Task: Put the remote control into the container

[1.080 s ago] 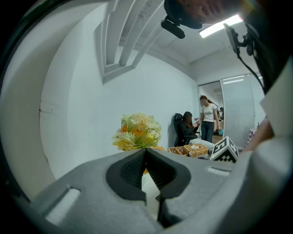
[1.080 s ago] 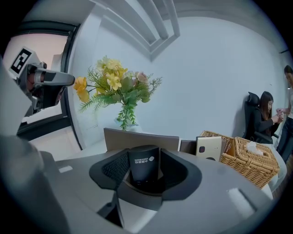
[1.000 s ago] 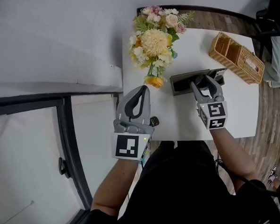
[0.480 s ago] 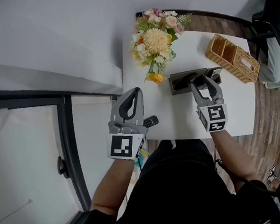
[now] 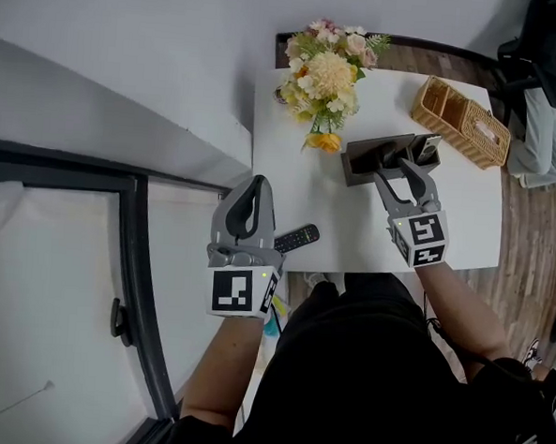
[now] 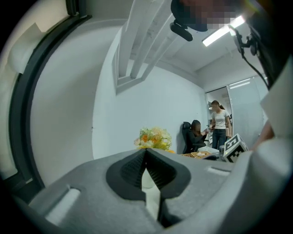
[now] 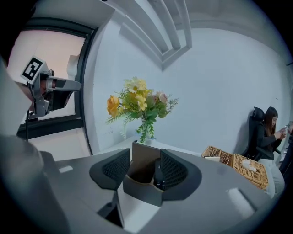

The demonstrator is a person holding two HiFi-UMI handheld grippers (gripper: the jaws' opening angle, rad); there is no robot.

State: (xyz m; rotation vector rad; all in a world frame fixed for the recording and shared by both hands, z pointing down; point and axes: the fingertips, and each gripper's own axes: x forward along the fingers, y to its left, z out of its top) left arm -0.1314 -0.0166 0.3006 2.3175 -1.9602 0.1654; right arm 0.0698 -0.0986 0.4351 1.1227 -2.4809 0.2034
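Where the right tool (image 5: 401, 168) reaches: released, jaws astride the container (image 5: 364, 159).
Left tool (image 5: 253, 185): clenched, empty.
Remote (image 5: 297, 237): flat on desk (image 5: 353, 226), just beside left tool.
Second remote (image 7: 158, 175): upright in container.

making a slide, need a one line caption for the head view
Remote control on white table near left tool, right tool at the dark container
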